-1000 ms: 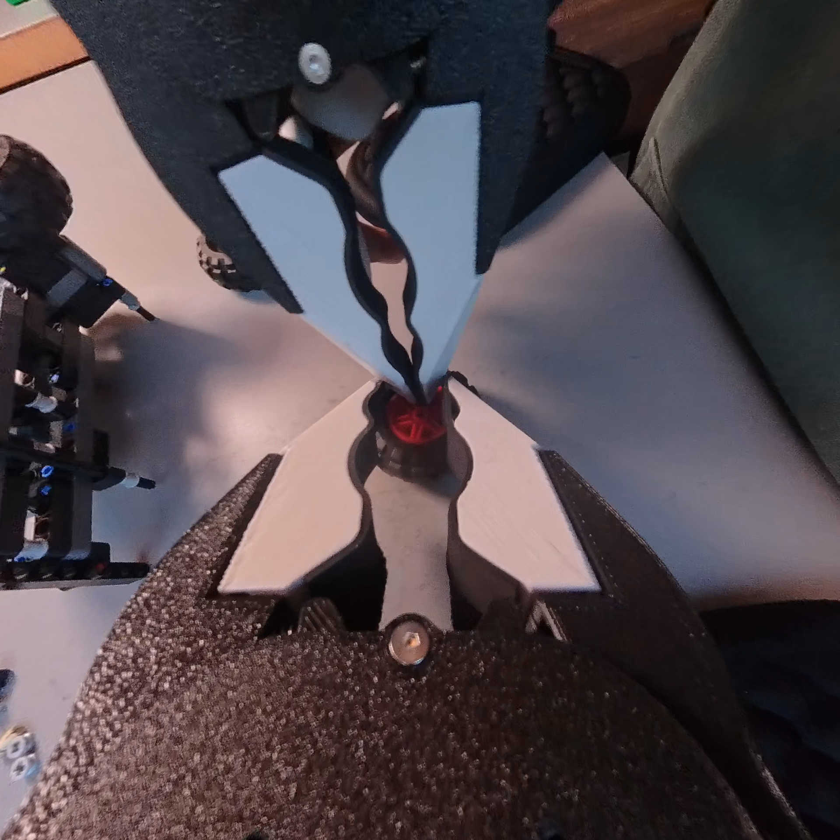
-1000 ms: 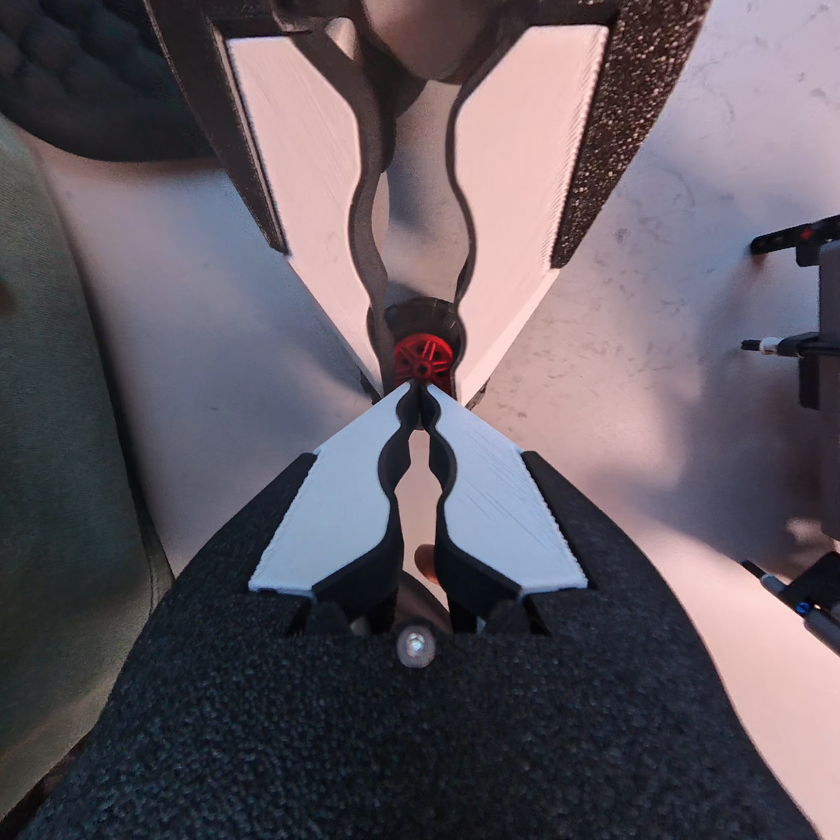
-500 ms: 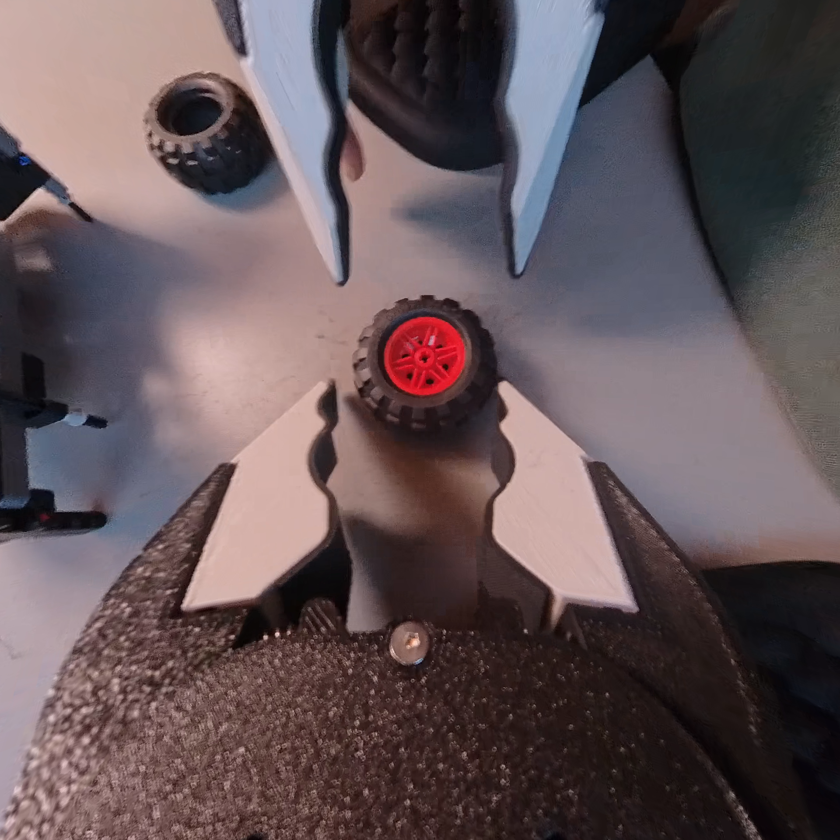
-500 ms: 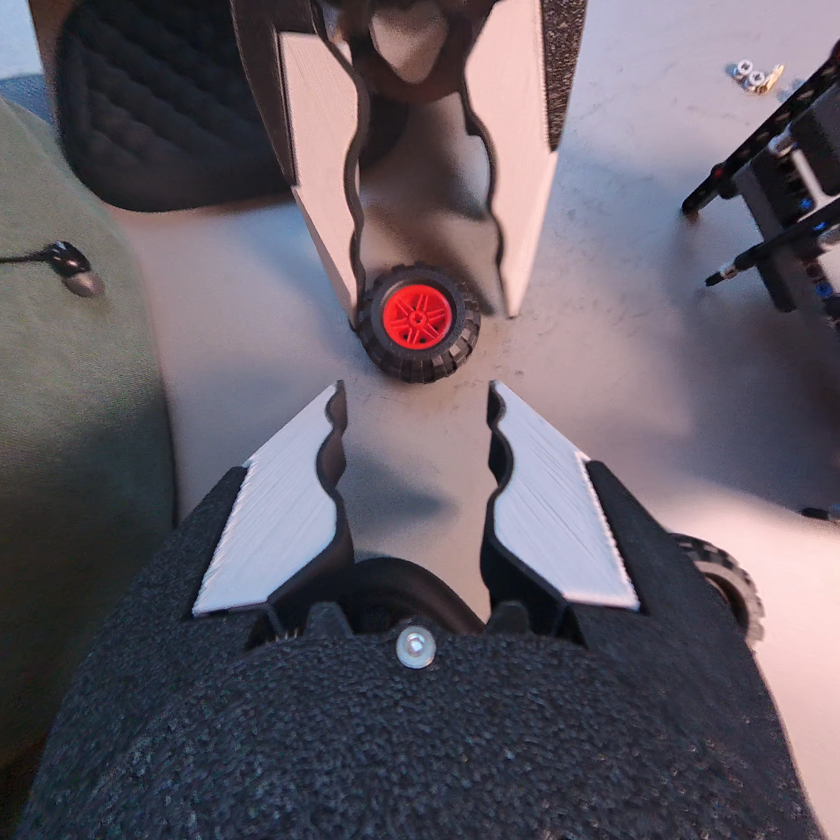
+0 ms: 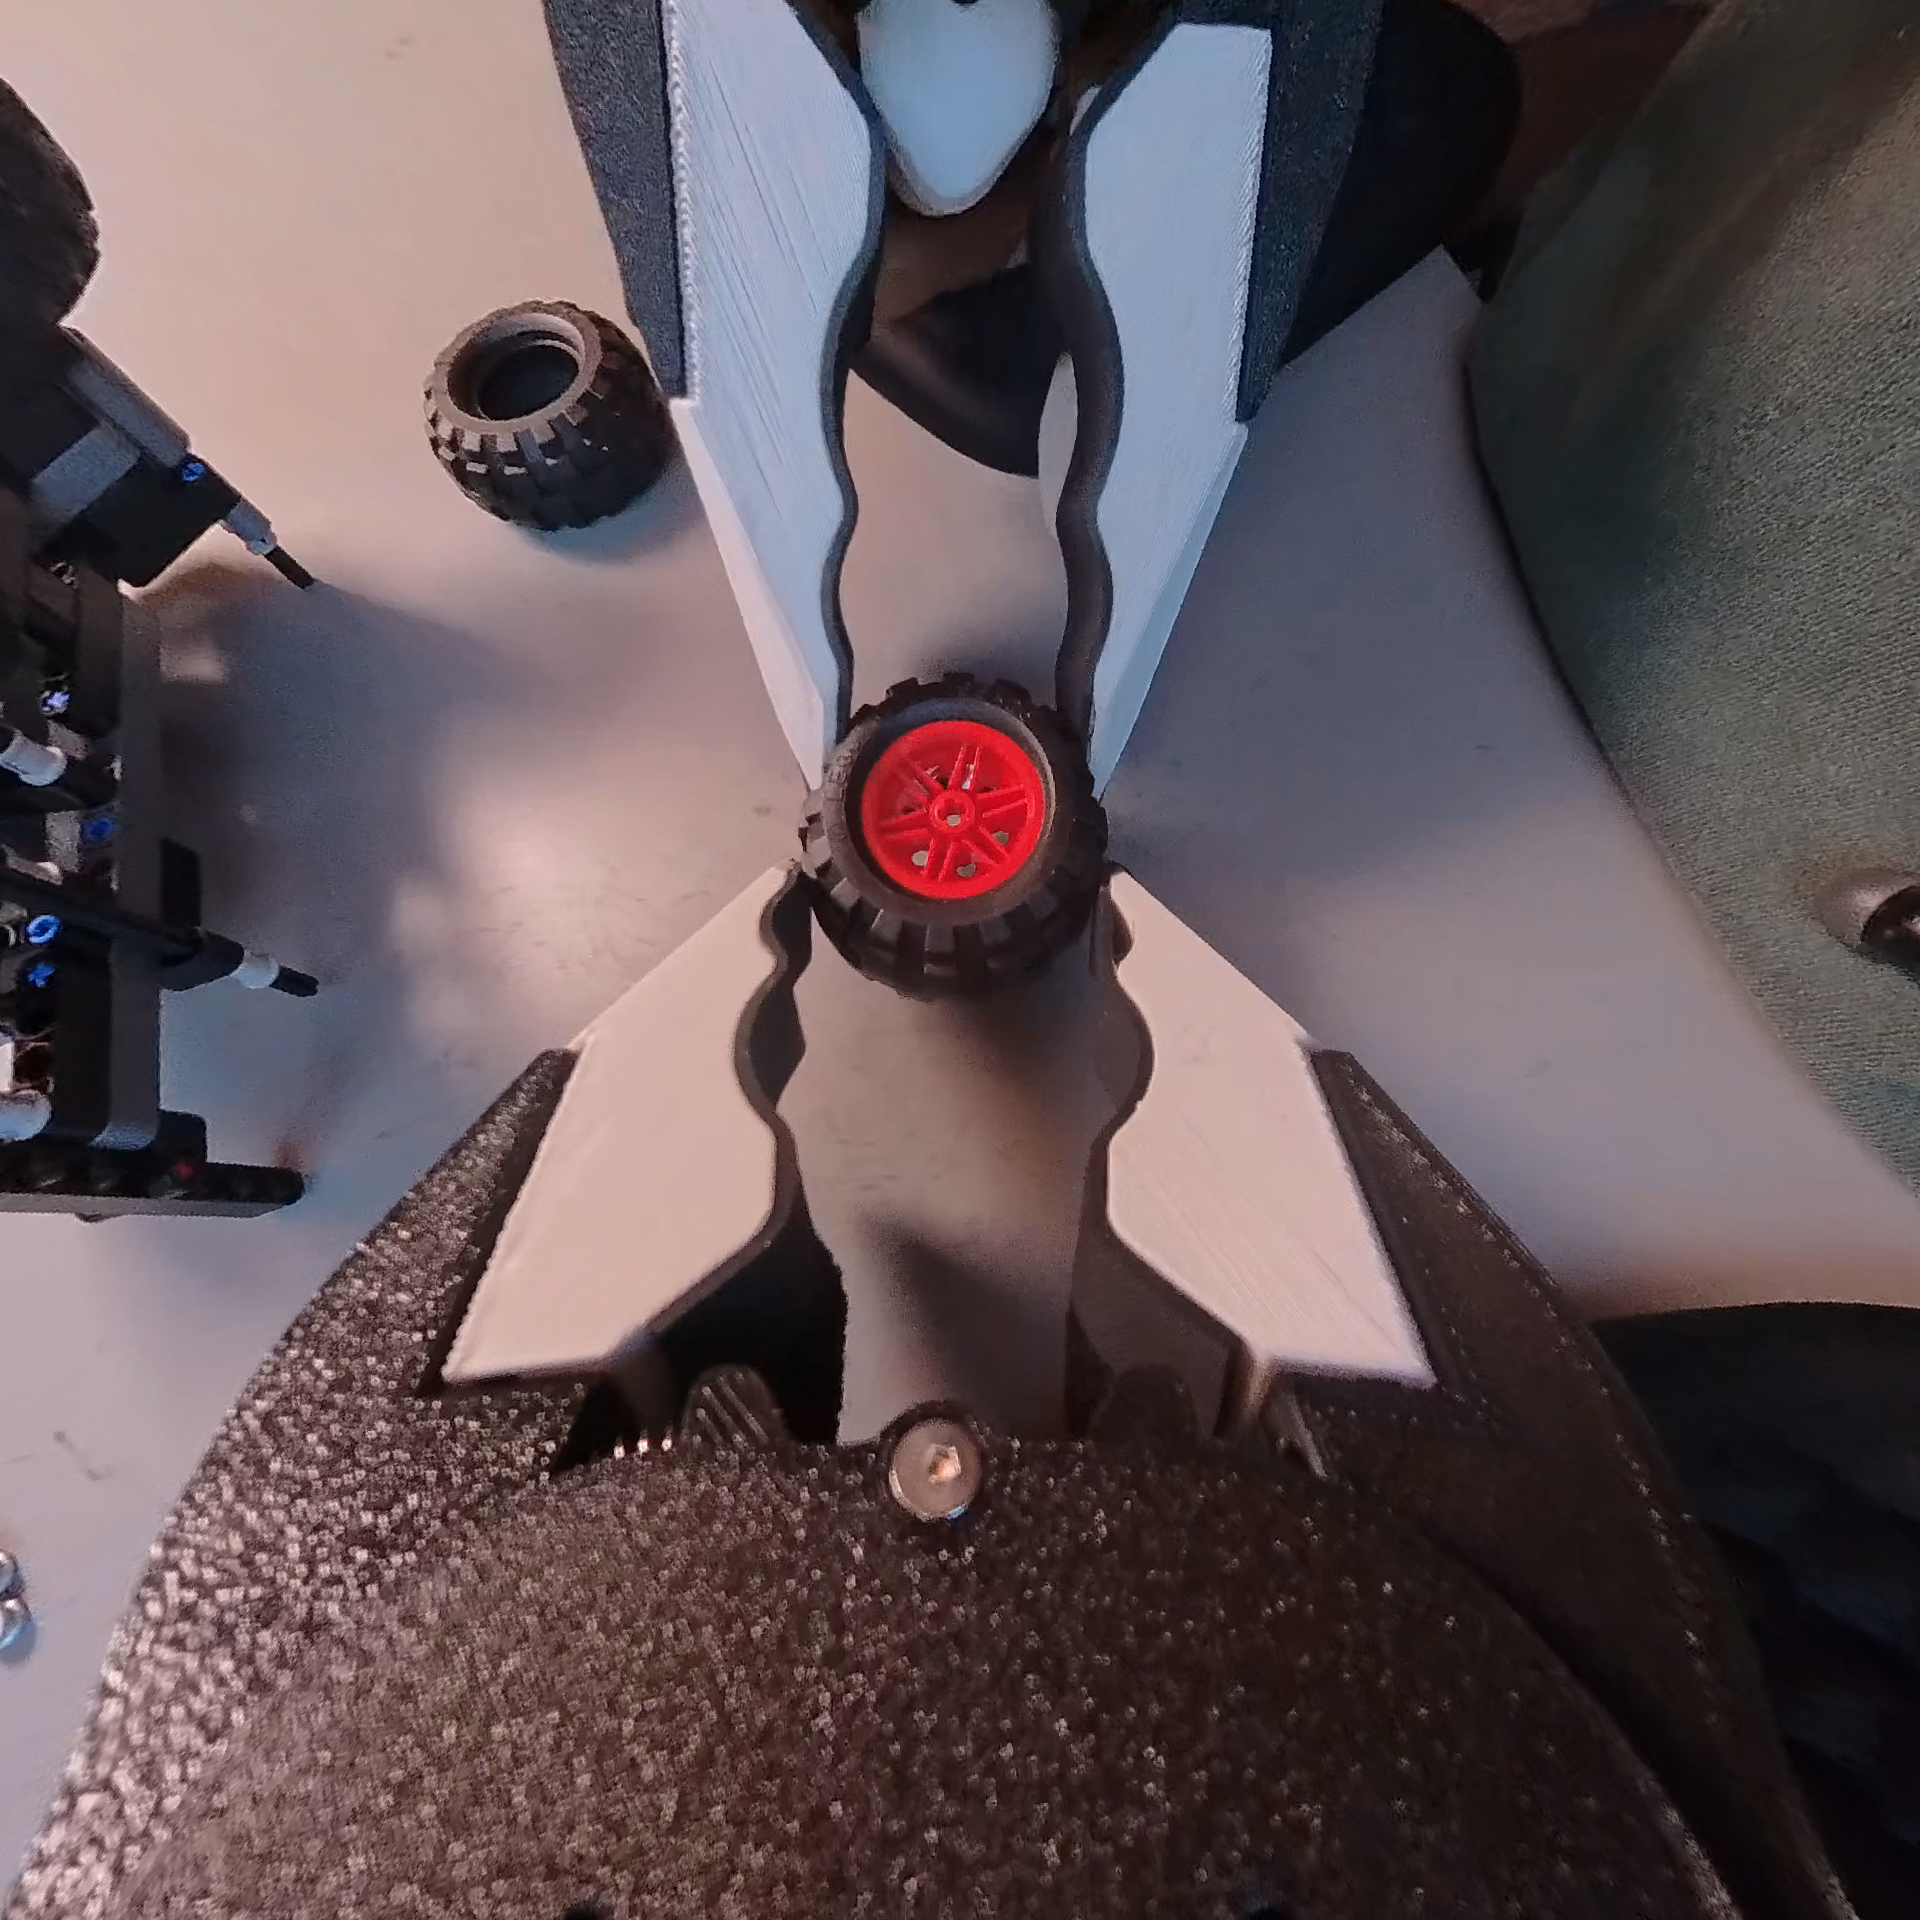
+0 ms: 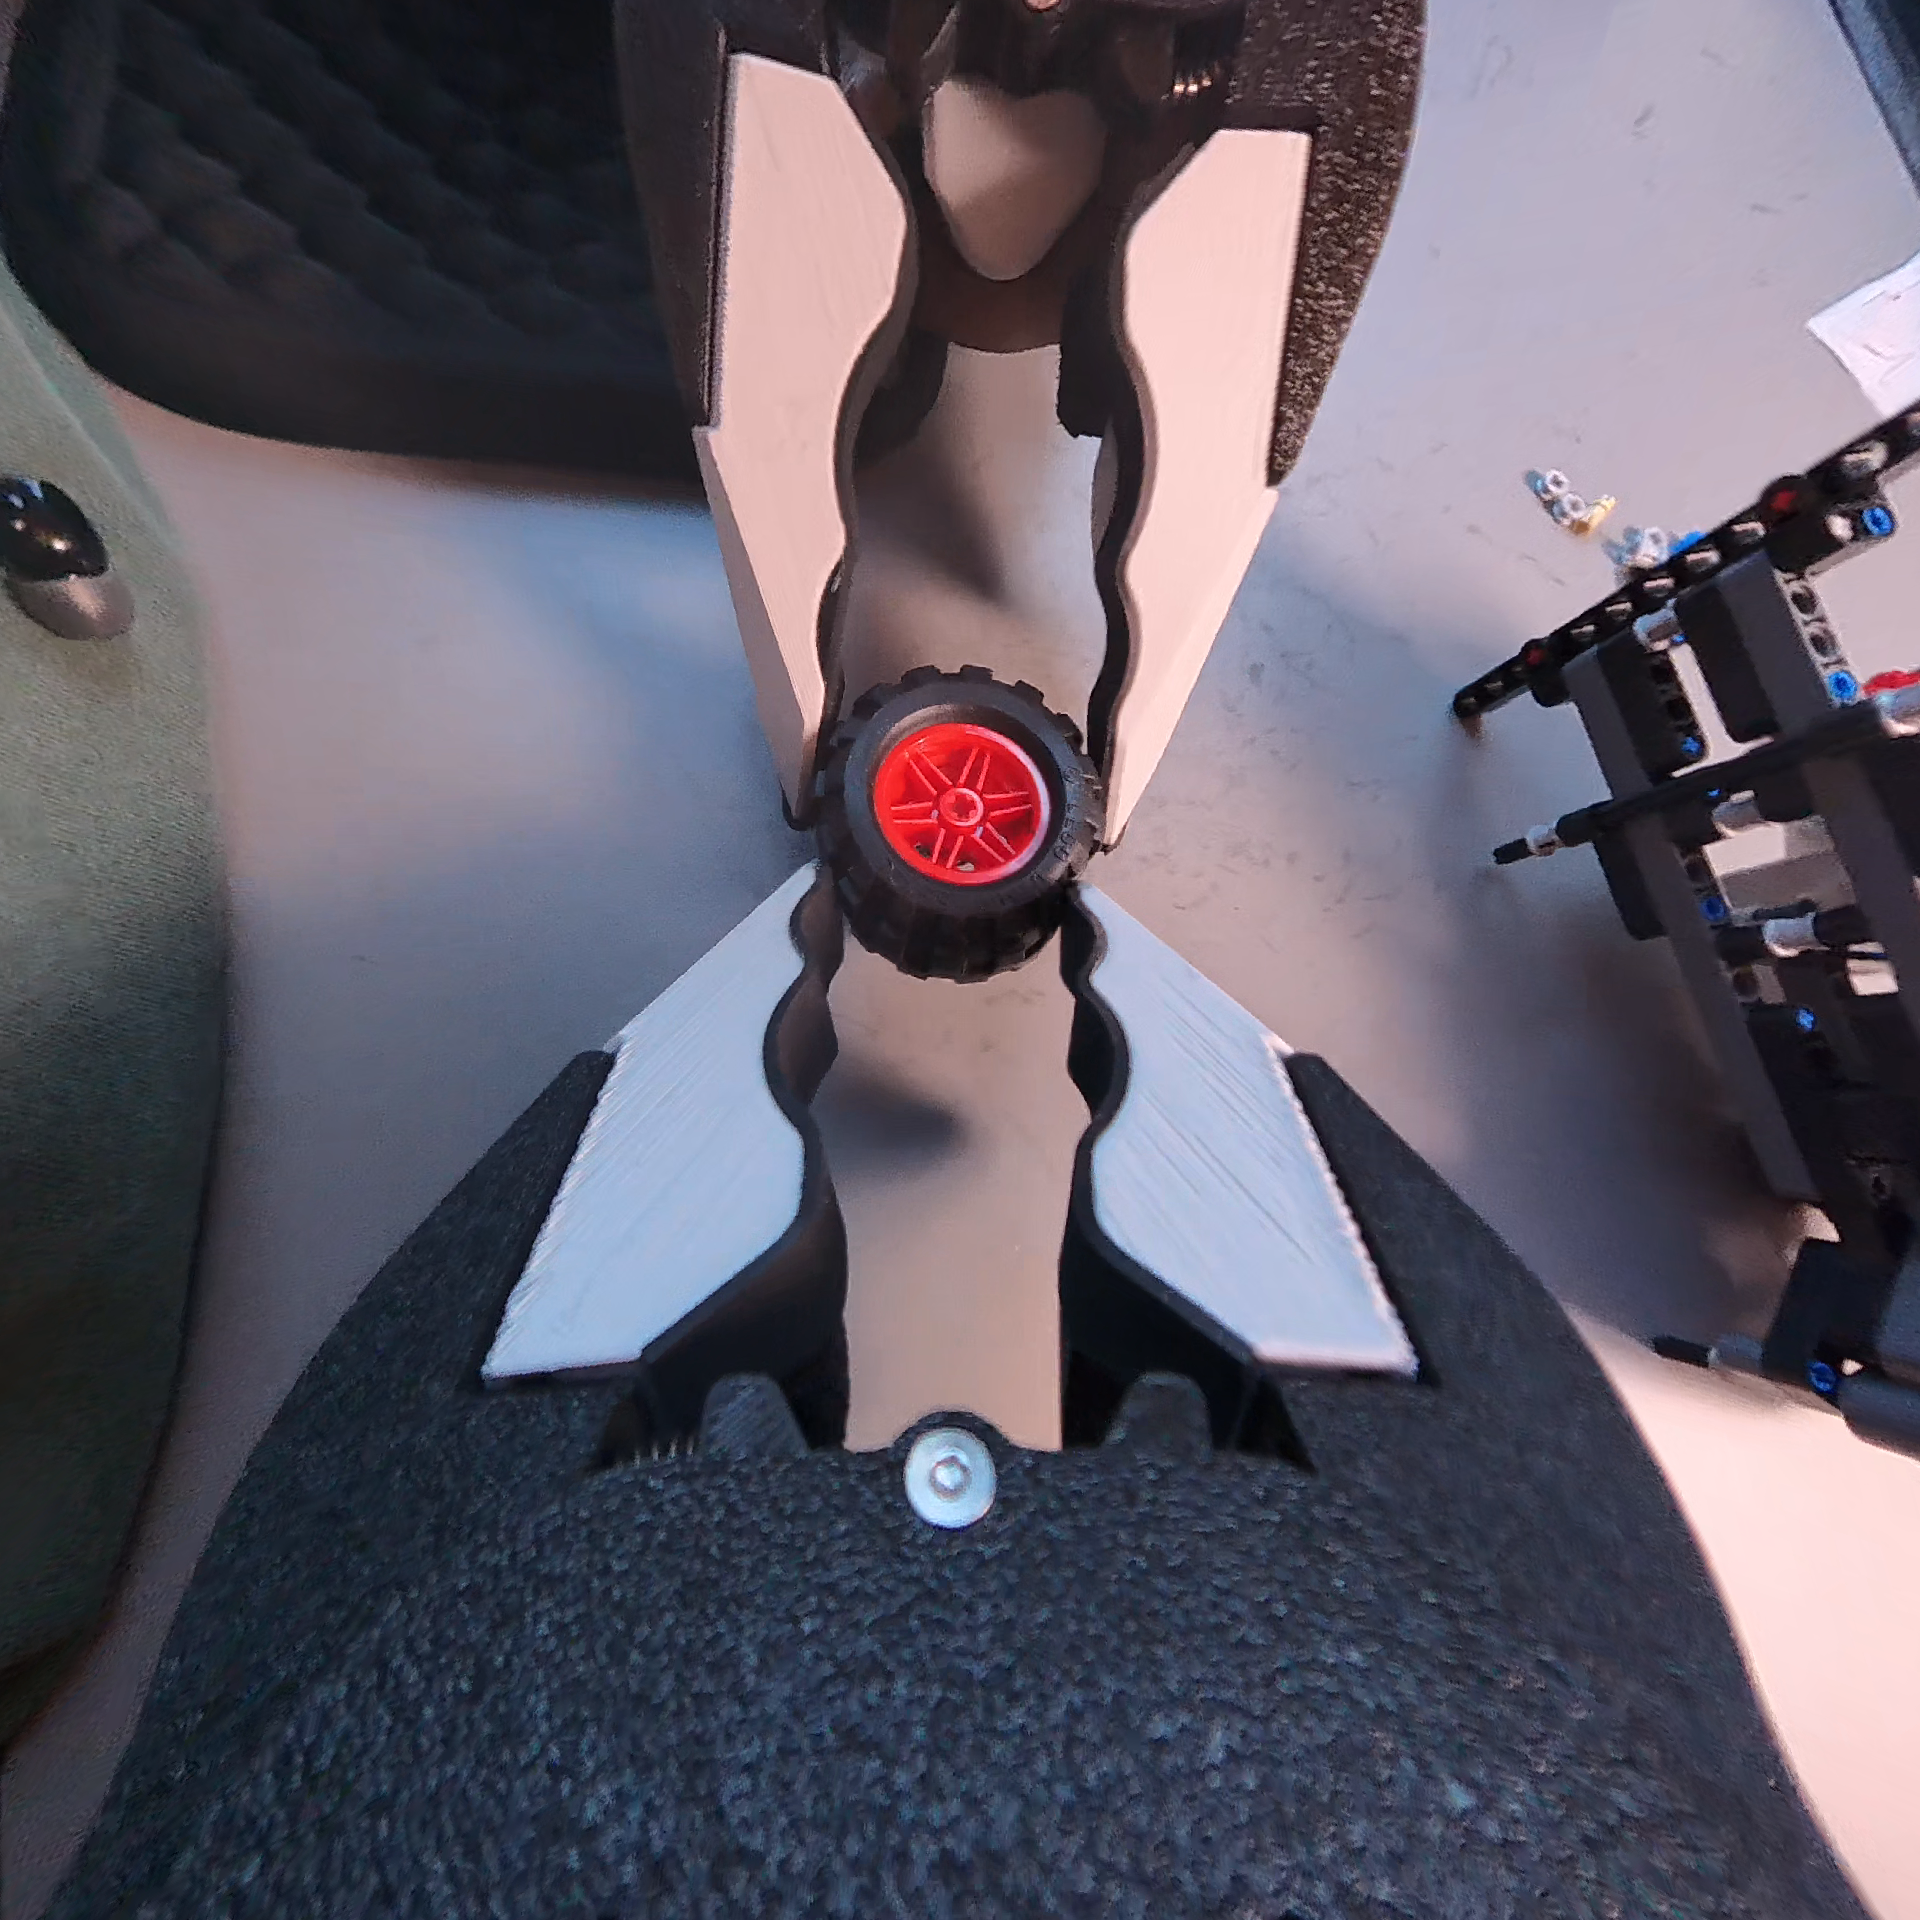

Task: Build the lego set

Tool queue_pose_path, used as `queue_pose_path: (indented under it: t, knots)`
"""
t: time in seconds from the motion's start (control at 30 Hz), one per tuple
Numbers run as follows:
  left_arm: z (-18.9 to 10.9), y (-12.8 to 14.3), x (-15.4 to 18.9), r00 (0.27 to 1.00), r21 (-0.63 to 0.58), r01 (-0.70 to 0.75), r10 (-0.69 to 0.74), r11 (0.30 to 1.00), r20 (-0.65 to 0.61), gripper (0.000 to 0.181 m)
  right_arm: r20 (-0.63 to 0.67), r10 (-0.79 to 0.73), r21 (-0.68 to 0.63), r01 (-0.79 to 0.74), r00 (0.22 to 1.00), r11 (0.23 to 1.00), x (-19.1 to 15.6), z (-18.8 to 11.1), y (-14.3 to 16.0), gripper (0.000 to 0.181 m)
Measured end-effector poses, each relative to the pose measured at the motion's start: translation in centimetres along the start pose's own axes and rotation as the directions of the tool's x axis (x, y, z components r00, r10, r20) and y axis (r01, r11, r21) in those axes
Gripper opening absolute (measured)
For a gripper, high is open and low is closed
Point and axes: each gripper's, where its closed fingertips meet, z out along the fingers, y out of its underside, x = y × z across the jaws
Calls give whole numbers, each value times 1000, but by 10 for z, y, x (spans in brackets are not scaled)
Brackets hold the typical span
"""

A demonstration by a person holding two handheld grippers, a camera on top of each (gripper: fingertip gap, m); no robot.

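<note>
Item under inspection: wheel (image 5: 951, 831), red spoked hub in a black knobbed tyre. Located at the middle of both wrist views, on the pale table (image 5: 416, 208), hub face turned up toward both cameras. Whether resting on the surface or raised just clear of it: cannot tell.

Left tongs (image 5: 951, 894): entering from the bottom of the left wrist view, narrowed to tyre width, one white fingertip against each flank of the tyre. Recorded as clamped on the wheel.

Right tongs (image 6: 945, 888): same condition in the right wrist view, tips pressed to the tyre on both sides. Recorded as clamped on the wheel.

Arranged head-on, tip to tip, with the wheel between all four fingers. Opposite unit seen at the top of each view: right tongs (image 5: 956, 748) and left tongs (image 6: 956, 779), each flanking the far half of the tyre.

Elsewhere on the table:
- Loose black tyre (image 5: 545, 416) without hub, lying on its side, well apart from the wheel, beyond the left finger of the right tongs.
- Partly built black and grey frame (image 6: 1766, 831) with blue pins and projecting axles, at the right edge of the right wrist view and the left edge of the left wrist view (image 5: 94, 935).
- Small metal pieces (image 6: 1569, 509) just beyond the frame.
- Green cloth (image 5: 1714, 520) along the table edge.
- Black quilted pad (image 6: 364, 187) at upper left in the right wrist view.
</note>
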Motion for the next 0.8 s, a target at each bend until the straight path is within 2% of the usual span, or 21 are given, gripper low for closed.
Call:
queue_pose_path:
  t: [0.07,0.17,0.27,0.43,0.6,0.8]
  knots:
    - [-1,-1,1,1000,9,3,-3,1000,-13,50,-6,-37,2,37,999,999,-1,2,-1,32]
    - [3,4,2,1000,-24,5,-5,1000,-26,51,24,-35,-25,36,999,999,-3,5,3,33]
    - [6,11,1,999,-68,16,-18,998,-31,54,43,8,-84,-5,999,996,-2,9,13,47]
    - [4,14,-1,999,-77,31,-32,997,-22,56,47,28,-49,-26,998,998,5,3,4,60]
    - [1,9,-3,999,-40,34,-35,999,-12,61,61,74,2,-74,995,997,6,3,-4,46]
    - [-2,6,-5,998,-14,66,-66,998,-12,54,72,81,31,-84,994,996,6,2,-7,39]
